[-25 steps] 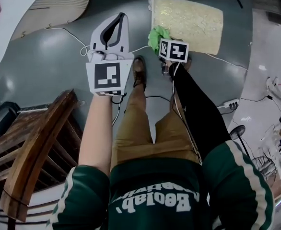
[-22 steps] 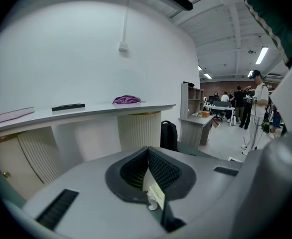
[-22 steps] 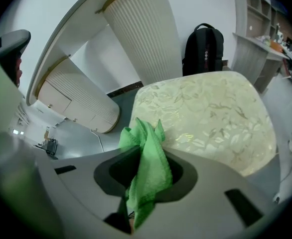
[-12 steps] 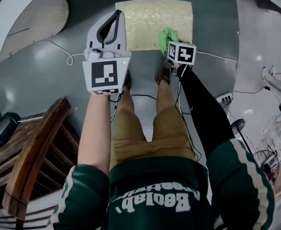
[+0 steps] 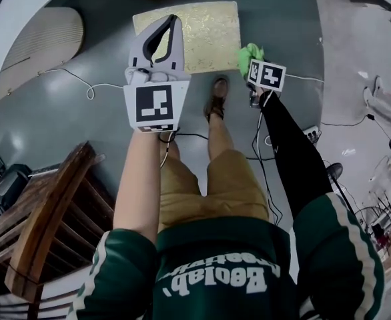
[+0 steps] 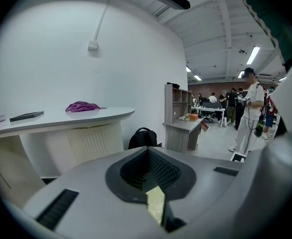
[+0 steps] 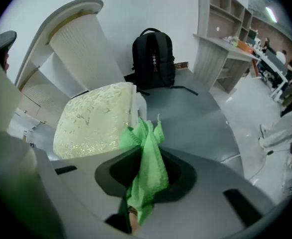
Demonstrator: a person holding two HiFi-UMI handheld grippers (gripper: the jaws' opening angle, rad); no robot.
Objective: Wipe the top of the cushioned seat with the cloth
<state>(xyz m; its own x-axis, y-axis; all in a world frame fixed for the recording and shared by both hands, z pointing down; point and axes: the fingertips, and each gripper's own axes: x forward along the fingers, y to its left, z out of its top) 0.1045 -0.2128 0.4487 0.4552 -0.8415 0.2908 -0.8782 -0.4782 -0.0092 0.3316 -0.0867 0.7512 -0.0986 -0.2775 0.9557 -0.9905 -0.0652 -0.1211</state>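
Note:
The cushioned seat is a cream square with a gold pattern, low on the grey floor at the top of the head view. My right gripper is shut on a green cloth, which sits just off the seat's right edge. In the right gripper view the cloth hangs bunched between the jaws, with the seat just beyond to the left. My left gripper is shut on nothing and is held up in front of the seat's left half. A sliver of seat shows between its jaws.
A wooden chair stands at lower left. Cables and a power strip lie on the floor. A white curved counter and a black backpack stand behind the seat. A person stands far off.
The cloth in my right gripper has travelled from the seat's left edge across its top to just past its right edge. The left gripper now overlaps the seat in the view.

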